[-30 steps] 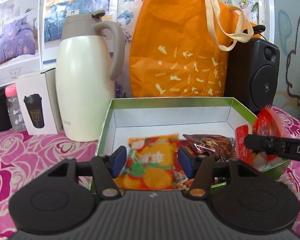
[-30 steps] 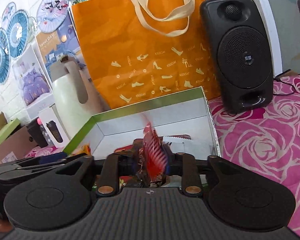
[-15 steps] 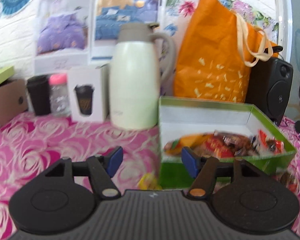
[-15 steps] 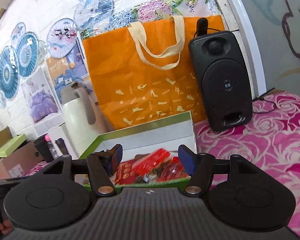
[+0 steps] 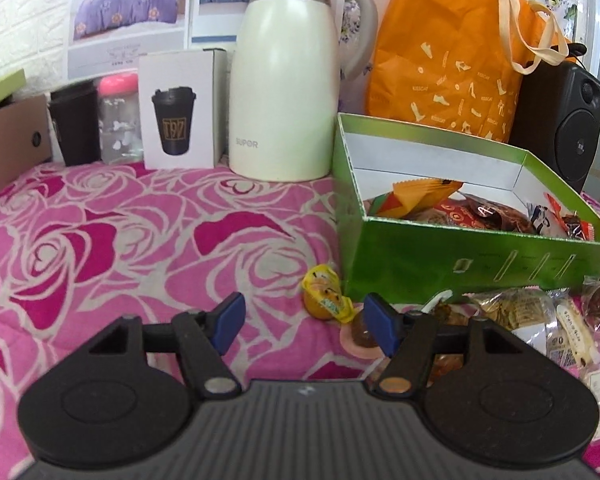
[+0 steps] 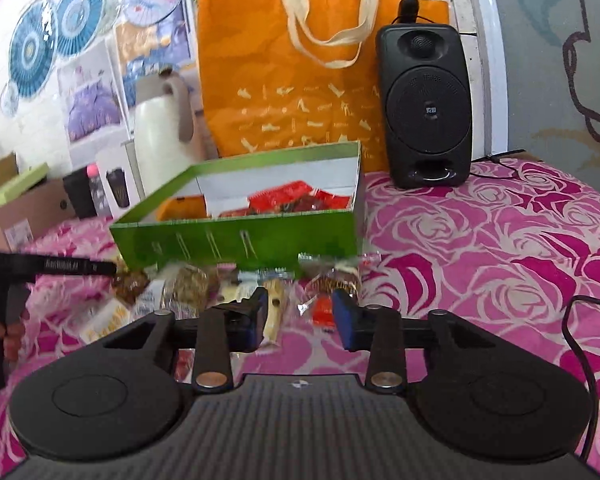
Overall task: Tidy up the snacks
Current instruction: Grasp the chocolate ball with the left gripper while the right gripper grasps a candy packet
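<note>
The green box (image 5: 460,256) stands on the rose-patterned cloth and holds an orange packet (image 5: 420,196), a red packet (image 6: 284,200) and other wrapped snacks. My left gripper (image 5: 304,324) is open and empty, low over the cloth left of the box's front corner. A yellow snack (image 5: 326,294) lies just beyond its tips. Loose snacks (image 5: 516,312) lie along the box front. My right gripper (image 6: 300,320) hovers over those loose snacks (image 6: 188,284) with its jaws closing. A pale stick packet (image 6: 274,312) and an orange-red packet (image 6: 324,314) lie between the jaws, unpressed.
Behind the box stand a cream thermos jug (image 5: 284,92), a white cup carton (image 5: 176,120), an orange tote bag (image 5: 448,52) and a black speaker (image 6: 424,108). A black cable (image 6: 576,340) trails at the right. A cardboard box (image 5: 12,136) sits far left.
Both grippers drew back out of the green box. The left let go of the orange packet, the right dropped its red packet inside. The right gripper now sits over the loose snacks in front.
</note>
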`<state>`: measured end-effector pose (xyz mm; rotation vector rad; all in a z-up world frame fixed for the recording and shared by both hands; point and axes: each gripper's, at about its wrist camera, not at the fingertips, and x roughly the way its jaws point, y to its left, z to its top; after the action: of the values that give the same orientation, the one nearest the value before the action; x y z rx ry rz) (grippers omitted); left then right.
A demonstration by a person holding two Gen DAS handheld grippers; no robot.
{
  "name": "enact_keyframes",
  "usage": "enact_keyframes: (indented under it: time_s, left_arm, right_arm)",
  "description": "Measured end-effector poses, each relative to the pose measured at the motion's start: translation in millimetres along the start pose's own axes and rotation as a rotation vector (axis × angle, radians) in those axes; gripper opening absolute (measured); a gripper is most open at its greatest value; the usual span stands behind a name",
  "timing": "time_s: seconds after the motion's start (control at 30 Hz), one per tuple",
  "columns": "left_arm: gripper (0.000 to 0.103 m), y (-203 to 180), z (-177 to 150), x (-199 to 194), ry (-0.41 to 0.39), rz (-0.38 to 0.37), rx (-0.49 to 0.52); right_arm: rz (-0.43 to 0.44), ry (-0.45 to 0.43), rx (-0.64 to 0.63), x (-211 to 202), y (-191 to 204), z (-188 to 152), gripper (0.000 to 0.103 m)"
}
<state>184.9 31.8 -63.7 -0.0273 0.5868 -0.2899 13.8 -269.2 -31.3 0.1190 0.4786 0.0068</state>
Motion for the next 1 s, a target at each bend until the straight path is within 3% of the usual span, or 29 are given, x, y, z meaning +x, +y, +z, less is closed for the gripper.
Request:
enact_keyframes:
  time_s: [0.23, 0.33, 0.47, 0.53, 0.63, 0.7, 1.0]
  left_arm:
    - [0.067, -8, 6, 24, 0.041, -0.079, 0.024]
    - [0.067, -17, 4, 31, 0.044, -0.069, 0.087]
    - [0.066, -15, 4, 32, 0.047, -0.077, 0.085]
    - [0.056, -15, 4, 32, 0.046, -0.076, 0.087]
    - [0.033, -18, 2, 28, 0.039, -0.039, 0.108]
    - [0.033, -15, 2, 25, 0.046, -0.049, 0.087]
    - [0.032, -5, -6, -1, 0.046, -0.047, 0.007]
  right_arm:
    - [-0.088, 0.023, 0.015, 15, -5, 1, 0.061]
    - [-0.108, 0.045, 0.066, 29, -12, 6, 0.088]
    - [-0.131, 0.1, 0.142, 54, -19, 12, 0.099]
    - [-0.14, 0.118, 0.15, 64, -17, 14, 0.103]
    - [-0.157, 0.15, 0.118, 74, -13, 13, 0.103]
    - [-0.129, 0.143, 0.108, 72, -11, 12, 0.083]
    - [-0.131, 0.049, 0.103, 36, -3, 10, 0.08]
